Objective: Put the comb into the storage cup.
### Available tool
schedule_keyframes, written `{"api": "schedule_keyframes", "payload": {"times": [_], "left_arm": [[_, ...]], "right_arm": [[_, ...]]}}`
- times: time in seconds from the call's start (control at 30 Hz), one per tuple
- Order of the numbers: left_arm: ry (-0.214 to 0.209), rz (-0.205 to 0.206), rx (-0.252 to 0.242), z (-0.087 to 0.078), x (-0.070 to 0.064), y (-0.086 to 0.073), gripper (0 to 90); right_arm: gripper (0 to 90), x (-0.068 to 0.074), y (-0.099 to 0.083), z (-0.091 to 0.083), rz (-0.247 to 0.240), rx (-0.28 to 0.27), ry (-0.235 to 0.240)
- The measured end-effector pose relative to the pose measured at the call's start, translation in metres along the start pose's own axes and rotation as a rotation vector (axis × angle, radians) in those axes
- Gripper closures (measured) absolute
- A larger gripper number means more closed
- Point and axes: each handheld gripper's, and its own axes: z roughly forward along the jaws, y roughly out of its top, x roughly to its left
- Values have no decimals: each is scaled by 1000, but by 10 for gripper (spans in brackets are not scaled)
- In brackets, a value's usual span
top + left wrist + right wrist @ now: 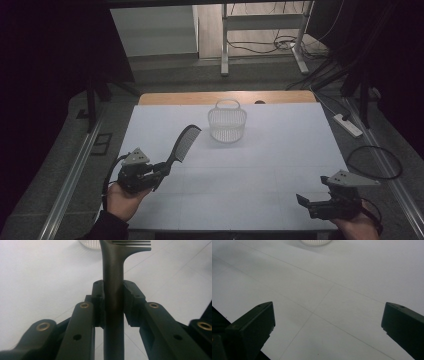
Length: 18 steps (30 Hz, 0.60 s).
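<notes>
My left gripper (162,170) is shut on the handle of a black comb (183,143), held above the white table (280,165) at its left. The comb slants up and away toward a white slatted basket (227,121) that stands upright near the table's far edge. In the left gripper view the comb's handle (113,290) runs straight up between the two pads, its teeth at the top, and the basket's rim (90,243) shows behind. My right gripper (301,201) rests low at the front right, open, with bare table between its fingertips (259,320).
A wooden strip (225,97) borders the table's far edge. Beyond it stand metal desk legs (225,45) with loose cables on the floor. A power strip (348,125) and a coiled cable (372,162) lie on the floor at the right.
</notes>
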Motion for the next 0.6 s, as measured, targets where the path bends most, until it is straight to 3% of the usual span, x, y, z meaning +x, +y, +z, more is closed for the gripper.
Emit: {"api": "schedule_keyframes", "payload": {"times": [0.27, 0.6], "left_arm": [[-6, 2, -11, -6, -6, -5, 722], [-11, 22, -16, -8, -16, -8, 722]], "right_arm": [[0, 1, 7, 0, -11, -46, 46], [0, 6, 18, 8, -39, -42, 71]]}}
